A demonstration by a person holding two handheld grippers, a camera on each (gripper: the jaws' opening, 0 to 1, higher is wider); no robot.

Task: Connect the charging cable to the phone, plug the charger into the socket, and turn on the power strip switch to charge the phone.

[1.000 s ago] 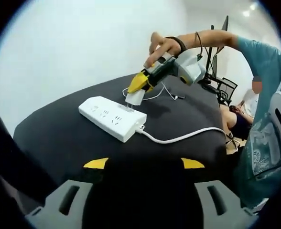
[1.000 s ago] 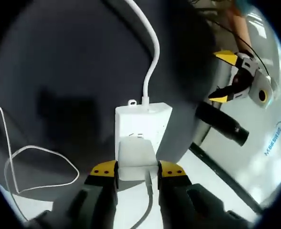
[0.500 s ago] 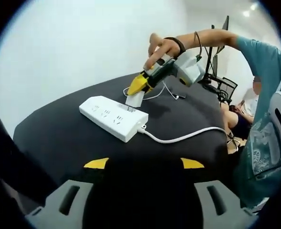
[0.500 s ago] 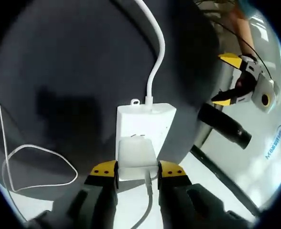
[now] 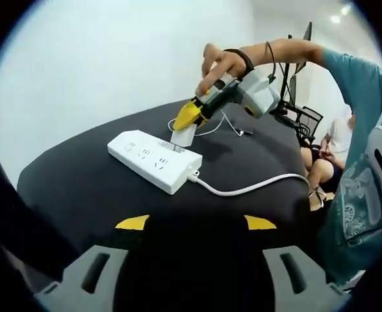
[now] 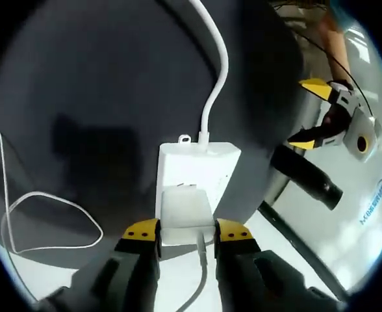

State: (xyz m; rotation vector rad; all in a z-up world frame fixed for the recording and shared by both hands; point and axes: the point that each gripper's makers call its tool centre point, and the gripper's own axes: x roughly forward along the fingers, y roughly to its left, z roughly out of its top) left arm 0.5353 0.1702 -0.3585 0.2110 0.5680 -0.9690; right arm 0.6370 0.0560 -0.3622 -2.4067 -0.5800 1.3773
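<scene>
While right claw (image 6: 186, 233) grips charger (image 6: 186, 209), left gripper view shows power strip (image 5: 154, 159) sockets

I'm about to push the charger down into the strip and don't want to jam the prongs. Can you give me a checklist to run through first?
1. Right gripper clamps the charger between its fingers: ok.
2. Charger sits directly over the power strip, at the end near its cord: ok.
3. Prongs lined up with the socket holes: cannot tell, the charger body hides them.
4. Charging cable lies slack on the table, not snagged: ok.
5. Left gripper open and away from the strip: ok.
6. Strip switch position: cannot tell.
</scene>
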